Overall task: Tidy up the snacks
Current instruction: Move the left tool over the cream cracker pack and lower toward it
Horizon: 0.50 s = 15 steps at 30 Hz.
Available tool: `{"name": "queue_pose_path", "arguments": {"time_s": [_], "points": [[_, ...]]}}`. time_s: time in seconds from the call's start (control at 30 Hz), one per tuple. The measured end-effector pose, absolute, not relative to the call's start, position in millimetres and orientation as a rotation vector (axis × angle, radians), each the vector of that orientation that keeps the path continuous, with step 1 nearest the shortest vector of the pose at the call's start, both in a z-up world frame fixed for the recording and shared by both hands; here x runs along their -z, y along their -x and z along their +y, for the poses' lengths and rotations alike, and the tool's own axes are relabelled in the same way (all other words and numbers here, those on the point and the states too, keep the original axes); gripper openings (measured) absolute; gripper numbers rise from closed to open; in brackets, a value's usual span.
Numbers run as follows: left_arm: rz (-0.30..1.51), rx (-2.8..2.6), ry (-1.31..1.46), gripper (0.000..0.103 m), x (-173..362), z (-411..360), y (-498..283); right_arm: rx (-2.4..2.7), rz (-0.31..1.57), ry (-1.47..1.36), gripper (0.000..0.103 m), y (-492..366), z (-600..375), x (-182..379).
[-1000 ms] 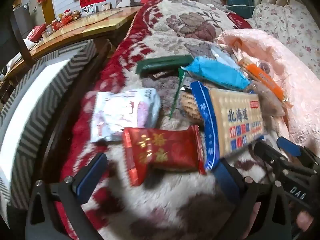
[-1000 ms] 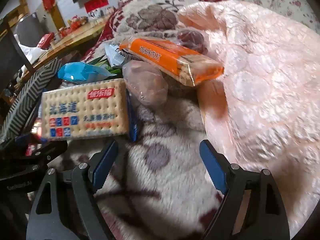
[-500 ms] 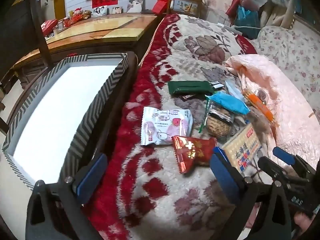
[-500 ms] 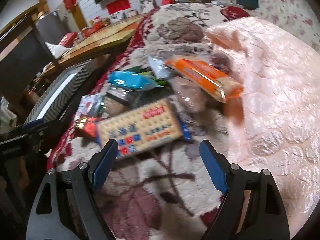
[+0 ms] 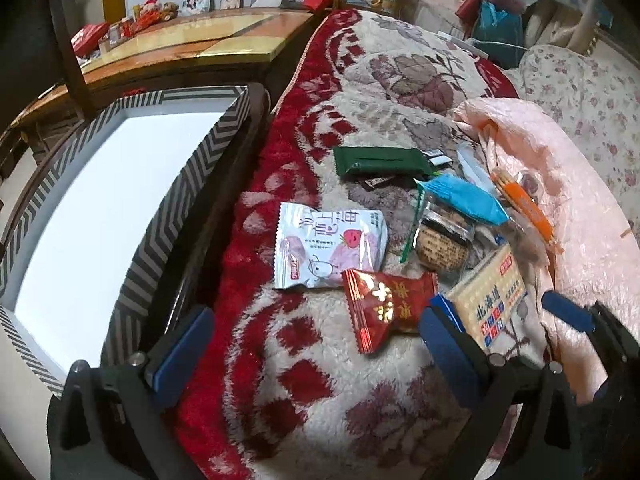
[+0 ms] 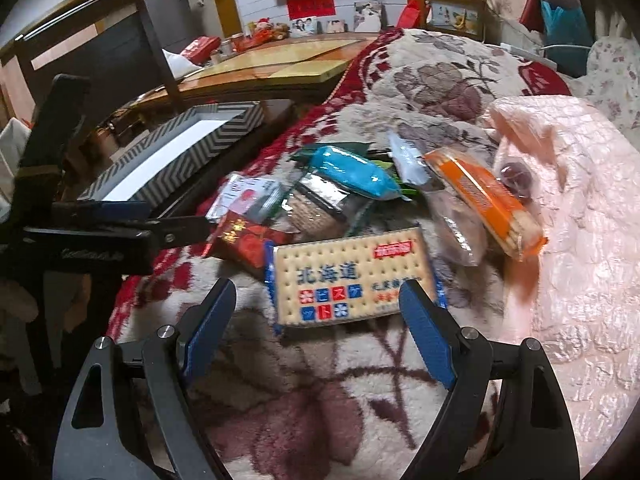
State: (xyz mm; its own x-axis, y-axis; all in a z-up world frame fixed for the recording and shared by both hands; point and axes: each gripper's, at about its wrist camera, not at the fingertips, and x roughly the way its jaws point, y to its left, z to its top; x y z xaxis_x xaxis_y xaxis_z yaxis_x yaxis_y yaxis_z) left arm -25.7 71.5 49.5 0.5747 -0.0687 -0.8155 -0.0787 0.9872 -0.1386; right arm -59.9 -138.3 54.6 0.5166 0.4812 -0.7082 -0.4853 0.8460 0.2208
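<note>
Several snacks lie in a pile on a red and cream blanket. A red packet (image 5: pixel 386 304) lies nearest my left gripper (image 5: pixel 316 344), which is open and empty just short of it. A white strawberry packet (image 5: pixel 330 246), a green packet (image 5: pixel 382 162), a blue packet (image 5: pixel 466 198) and an orange cracker pack (image 5: pixel 528 210) lie beyond. A yellow cracker pack (image 6: pixel 352 278) lies just ahead of my right gripper (image 6: pixel 318 316), which is open and empty. The red packet (image 6: pixel 250 240) shows left of it.
A white box with a grey chevron rim (image 5: pixel 168 216) stands open left of the blanket; it also shows in the right wrist view (image 6: pixel 168 152). A pink quilt (image 6: pixel 580 240) lies to the right. A wooden table (image 5: pixel 192 52) stands behind.
Both grippers have pulled back and up from the snack pile, so the snacks look smaller and the box has come into view. Both stay open and empty.
</note>
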Motion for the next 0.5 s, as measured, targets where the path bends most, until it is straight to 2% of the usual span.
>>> {"name": "queue_pose_path", "arguments": {"time_s": [0.5], "points": [[1.027,-0.059,0.304,0.103,-48.6,93.0,-0.8,-0.632,0.863,-0.009,0.084,60.4,-136.1,-53.0]]}}
